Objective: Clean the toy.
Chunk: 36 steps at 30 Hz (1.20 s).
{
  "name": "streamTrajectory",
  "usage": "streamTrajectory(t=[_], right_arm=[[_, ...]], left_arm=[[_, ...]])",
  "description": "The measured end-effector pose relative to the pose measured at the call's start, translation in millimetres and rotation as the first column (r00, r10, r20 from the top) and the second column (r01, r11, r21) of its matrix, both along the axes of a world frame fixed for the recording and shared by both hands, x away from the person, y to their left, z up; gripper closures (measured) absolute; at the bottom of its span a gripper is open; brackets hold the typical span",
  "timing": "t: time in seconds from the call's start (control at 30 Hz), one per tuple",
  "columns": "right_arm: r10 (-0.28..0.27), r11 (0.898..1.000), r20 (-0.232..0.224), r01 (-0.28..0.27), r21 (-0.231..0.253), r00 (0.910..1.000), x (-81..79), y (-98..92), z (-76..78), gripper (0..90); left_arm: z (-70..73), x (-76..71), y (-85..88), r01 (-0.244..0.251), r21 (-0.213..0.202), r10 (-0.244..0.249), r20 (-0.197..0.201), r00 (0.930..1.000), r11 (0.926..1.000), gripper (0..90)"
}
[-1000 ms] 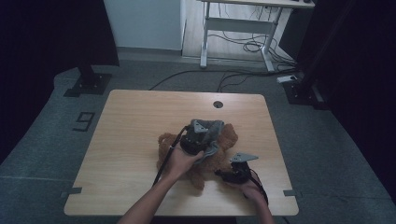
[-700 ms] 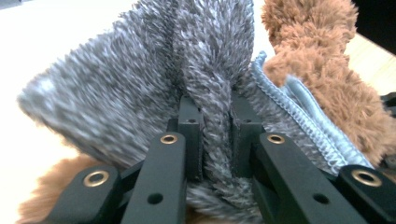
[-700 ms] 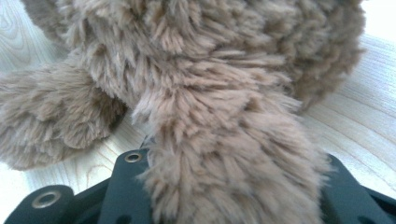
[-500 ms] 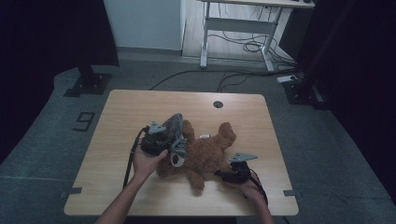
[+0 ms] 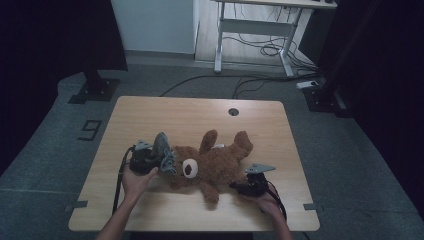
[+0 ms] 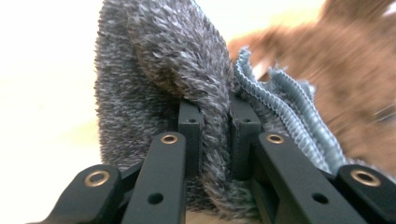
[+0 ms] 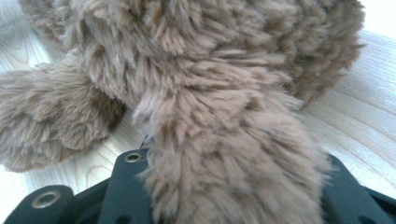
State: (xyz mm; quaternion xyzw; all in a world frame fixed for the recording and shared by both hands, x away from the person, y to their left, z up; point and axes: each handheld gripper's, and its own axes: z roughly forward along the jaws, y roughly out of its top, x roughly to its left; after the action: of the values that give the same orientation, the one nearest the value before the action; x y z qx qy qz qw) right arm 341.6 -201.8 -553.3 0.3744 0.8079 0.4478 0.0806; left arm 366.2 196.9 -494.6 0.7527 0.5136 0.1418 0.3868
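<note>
The wooden desk [image 5: 150, 120] lies where it did a second ago, and the brown teddy bear [image 5: 215, 165] still sprawls on its near half, legs pointing toward the far right and head toward the left. What differs is on the left side: a second ago the left hand held its claw over the middle of the bear, half a second ago it was at the bear's left edge, and now the left claw [image 5: 159, 159] sits on the desk just left of the bear's head, carrying the grey knitted cap [image 5: 164, 150] with it, so the bear's face and white muzzle are uncovered. The right hand [image 5: 265, 200] has kept its place at the near right of the desk.

The left hand [image 5: 136, 175] comes in from the bottom edge, forearm angled up toward the centre, gripping the claw body from behind with the claw pointing right toward the bear. In the left gripper view the jaws pinch a fold of the grey cap [image 6: 187, 84], its ribbed blue-grey hem trailing toward the brown fur. The right claw [image 5: 236, 186] points left at the bear's lower body; in the right gripper view a furry limb [image 7: 233, 177] lies between its jaws, which are pressed onto it.
</note>
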Motion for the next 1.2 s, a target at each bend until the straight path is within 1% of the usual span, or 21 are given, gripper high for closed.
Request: streamTrajectory(t=[0.07,0.1,0.13,0.2,0.27,0.33,0.37,0.43,0.47,0.5,0.53,0.6,0.67,0.77,0.83,0.9,0.97,1.0,1.1,1.17,1.2], right_arm=[[-0.002,1.0,0.0,0.002,0.001,1.0,0.0,0.1,-0.1,55.0],[-0.002,1.0,-0.001,0.002,0.0,1.0,0.0,-0.1,0.0,55.1],[-0.002,1.0,-0.001,0.002,0.002,1.0,0.1,0.0,-0.1,55.0],[-0.003,1.0,-0.002,0.003,0.002,1.0,0.1,0.0,-0.1,55.0],[-0.008,1.0,-0.005,0.008,0.005,1.0,0.5,-0.4,-0.2,55.0],[-0.013,1.0,-0.003,0.013,0.002,0.9999,0.5,-0.3,0.0,55.1],[-0.016,1.0,0.003,0.016,-0.002,0.9999,0.7,0.5,0.1,55.3],[-0.024,1.0,0.02,0.024,-0.014,0.9995,1.3,2.6,0.6,55.8],[-0.035,0.999,0.037,0.036,-0.024,0.9987,2.8,4.6,0.9,56.1],[-0.043,0.999,0.043,0.044,-0.027,0.9981,4.0,5.7,1.1,56.4],[-0.058,0.998,0.055,0.06,-0.032,0.9968,6.9,7.5,1.4,56.7],[-0.073,0.996,0.069,0.076,-0.04,0.9949,12.4,10.2,1.6,56.9],[-0.091,0.995,0.073,0.094,-0.044,0.9932,16.8,12.3,1.7,57.3],[-0.11,0.992,0.08,0.114,-0.054,0.9908,22.0,17.1,1.9,57.7],[-0.112,0.991,0.082,0.117,-0.057,0.9903,23.1,19.3,2.1,57.7],[-0.099,0.993,0.082,0.104,-0.063,0.9917,22.7,18.0,2.3,57.0],[-0.084,0.994,0.075,0.089,-0.066,0.9937,20.6,15.2,2.8,52.9],[-0.081,0.994,0.076,0.086,-0.062,0.9938,18.9,12.8,3.0,48.0],[-0.08,0.996,0.077,0.083,-0.034,0.9938,14.1,4.8,4.0,36.7],[-0.077,0.997,0.083,0.076,0.009,0.9936,9.6,-4.2,8.2,32.8],[-0.077,0.996,0.091,0.073,0.042,0.9929,6.9,-10.3,12.3,30.4]], left_arm=[[-11.2,-0.2,-1.1,0.009,0.017,-0.008,-0.033,0.9994,0.9998,78.4],[-15.5,-0.9,-2.8,0.016,0.021,-0.015,-0.041,0.999,0.9996,78.4],[-17.6,-1.3,-4.3,0.019,0.02,-0.018,-0.043,0.9989,0.9996,78.5],[-14.3,-0.2,-5.0,0.017,0.003,-0.017,-0.042,0.999,0.9999,78.6],[-5.2,0.9,-4.2,0.015,-0.007,-0.015,-0.028,0.9995,0.9999,78.6],[14.6,0.8,-3.7,0.016,-0.017,-0.016,0.019,0.9997,0.9997,78.4],[21.2,0.7,-4.0,0.019,-0.016,-0.019,0.034,0.9992,0.9997,78.4],[40.6,0.9,-7.7,0.028,-0.029,-0.025,0.08,0.9965,0.9992,78.4],[46.8,1.2,-9.4,0.034,-0.034,-0.031,0.093,0.9952,0.9989,78.3],[56.3,2.2,-13.7,0.044,-0.047,-0.039,0.113,0.9928,0.9979,78.3],[62.8,3.5,-18.6,0.053,-0.054,-0.046,0.123,0.9913,0.9971,78.2],[71.3,7.1,-30.5,0.078,-0.053,-0.07,0.134,0.9884,0.9956,78.2],[76.8,14.4,-48.3,0.105,-0.039,-0.099,0.138,0.9855,0.9937,78.0],[75.1,25.2,-67.2,0.119,-0.026,-0.115,0.119,0.9861,0.9925,77.9],[67.8,30.9,-75.9,0.127,-0.022,-0.125,0.082,0.9888,0.9917,77.7],[56.5,31.8,-82.2,0.14,-0.015,-0.139,0.052,0.9889,0.99,77.6],[46.3,29.9,-83.4,0.154,-0.019,-0.154,0.034,0.9875,0.9878,77.6],[43.2,28.6,-83.3,0.153,-0.03,-0.152,0.034,0.9878,0.9878,77.6],[36.9,23.6,-79.0,0.158,-0.062,-0.156,0.037,0.9871,0.9855,78.0],[33.9,18.7,-79.0,0.171,-0.061,-0.169,0.039,0.9849,0.9834,78.2],[33.3,16.3,-78.9,0.172,-0.062,-0.17,0.044,0.9845,0.9831,78.3]])
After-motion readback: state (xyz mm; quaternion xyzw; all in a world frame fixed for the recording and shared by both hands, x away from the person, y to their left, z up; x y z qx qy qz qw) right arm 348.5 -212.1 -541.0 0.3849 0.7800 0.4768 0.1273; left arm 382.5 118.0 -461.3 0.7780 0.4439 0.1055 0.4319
